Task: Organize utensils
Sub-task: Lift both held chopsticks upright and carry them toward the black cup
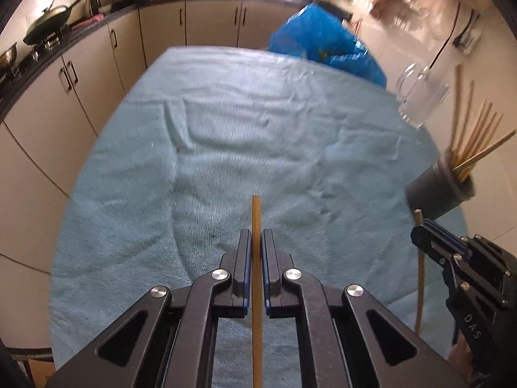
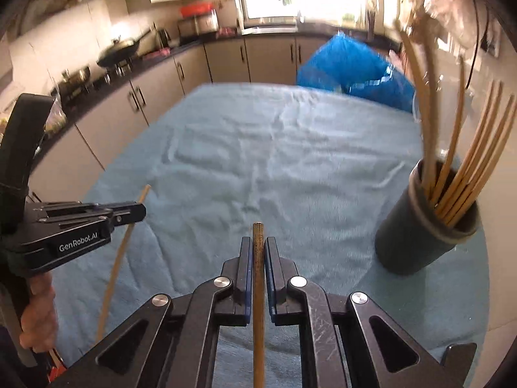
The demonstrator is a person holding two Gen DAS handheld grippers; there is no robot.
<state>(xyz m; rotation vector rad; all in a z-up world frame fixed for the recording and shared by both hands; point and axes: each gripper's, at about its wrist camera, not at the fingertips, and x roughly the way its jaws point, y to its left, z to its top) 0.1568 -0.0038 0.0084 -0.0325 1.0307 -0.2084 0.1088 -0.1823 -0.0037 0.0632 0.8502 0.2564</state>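
Note:
My left gripper (image 1: 257,234) is shut on a wooden chopstick (image 1: 256,213) that sticks out past its fingertips, above the blue towel (image 1: 226,129). My right gripper (image 2: 258,242) is shut on another wooden chopstick (image 2: 258,231). Each gripper shows in the other view: the right one (image 1: 420,232) with its chopstick (image 1: 420,291) at the right, the left one (image 2: 142,208) with its chopstick (image 2: 116,265) at the left. A dark cylindrical holder (image 2: 420,226) with several chopsticks (image 2: 465,161) stands at the right; it also shows in the left wrist view (image 1: 439,190).
A clear glass mug (image 1: 420,93) stands beyond the holder. A blue plastic bag (image 1: 323,42) lies at the towel's far right corner. Kitchen cabinets (image 1: 97,74) with a wok (image 1: 48,22) on the counter run along the left and back.

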